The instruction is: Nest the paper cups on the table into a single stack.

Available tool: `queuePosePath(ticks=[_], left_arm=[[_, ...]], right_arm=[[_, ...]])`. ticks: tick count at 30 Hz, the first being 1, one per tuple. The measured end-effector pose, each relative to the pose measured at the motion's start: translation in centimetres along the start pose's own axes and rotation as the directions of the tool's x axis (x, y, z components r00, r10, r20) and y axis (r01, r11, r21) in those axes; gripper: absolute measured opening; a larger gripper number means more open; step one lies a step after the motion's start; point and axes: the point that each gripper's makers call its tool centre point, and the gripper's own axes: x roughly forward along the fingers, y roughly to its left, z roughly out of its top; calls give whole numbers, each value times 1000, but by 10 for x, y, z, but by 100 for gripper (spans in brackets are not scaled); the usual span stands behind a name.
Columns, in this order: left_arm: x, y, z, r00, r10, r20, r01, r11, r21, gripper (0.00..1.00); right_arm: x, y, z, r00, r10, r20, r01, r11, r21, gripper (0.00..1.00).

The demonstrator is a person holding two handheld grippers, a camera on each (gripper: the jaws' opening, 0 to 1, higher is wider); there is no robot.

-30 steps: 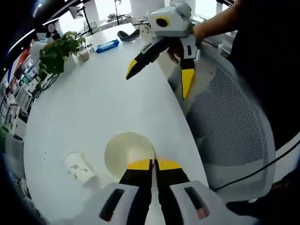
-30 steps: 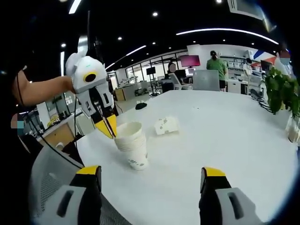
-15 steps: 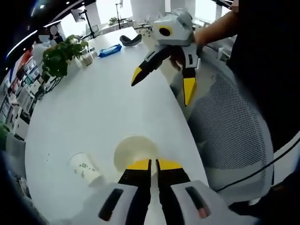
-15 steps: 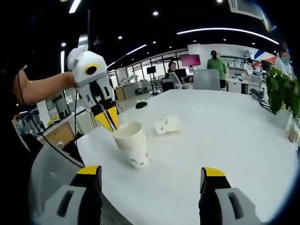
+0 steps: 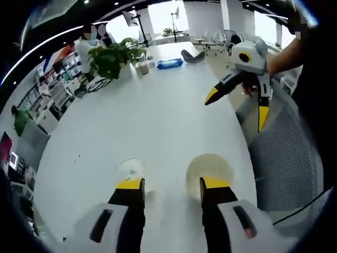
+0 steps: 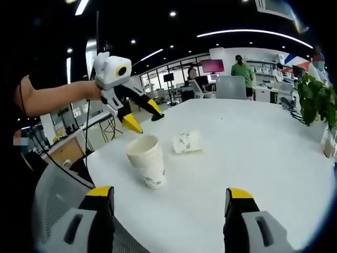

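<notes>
One cup lies loose beside the stack, both grippers empty.

The cup stack [image 6: 147,161] stands upright left of centre in the right gripper view; a lone paper cup [image 6: 187,142] lies on its side just right of it on the white table [image 6: 263,147]. A tipped cup can roll away or crush if pinched at its thin wall, and a careless reach may topple the stack near the table edge. The left gripper [image 6: 141,116] hovers above the stack, jaws spread, holding nothing; the right gripper [image 6: 171,203], at the frame's bottom, gapes wide and touches nothing.
</notes>
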Motion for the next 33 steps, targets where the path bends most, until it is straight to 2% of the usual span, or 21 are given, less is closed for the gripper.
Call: queuePosePath(ticks=[2,4,6,14,17,20,22,24,26,33], left_arm=[[4,9,-2,1000,30,2,-30,999,-28,48],[11,21,-13,998,63,-26,-64,996,-59,51],[20,31,-23,998,62,-32,-64,995,-71,53],[43,43,-37,997,51,-50,-57,988,-145,57],[53,53,-47,998,46,-52,-55,979,-194,56],[62,64,-52,996,65,-64,-79,968,-238,57],[64,66,-50,995,79,-67,-94,962,-256,57],[71,73,-54,995,79,-57,-93,949,-303,57],[75,77,-54,997,70,-45,-80,945,-318,57],[87,73,-62,995,58,-84,-84,934,-348,54]], right_arm=[[0,-1,-1,1000,-2,-3,2,1000,3,87],[0,-2,-1,1000,-4,-1,4,1000,7,87],[0,-4,-1,1000,-7,-2,7,1000,12,87],[1,-5,-4,1000,-11,-13,11,1000,24,87],[2,-5,-6,1000,-8,-22,9,1000,23,87],[2,-5,-8,999,-9,-31,9,1000,22,87],[2,-7,-8,999,-13,-30,14,999,30,87],[1,-8,-8,999,-21,-28,22,999,37,87],[1,-10,-7,999,-27,-25,28,998,47,87],[0,-12,-7,999,-40,-27,41,998,55,86]])
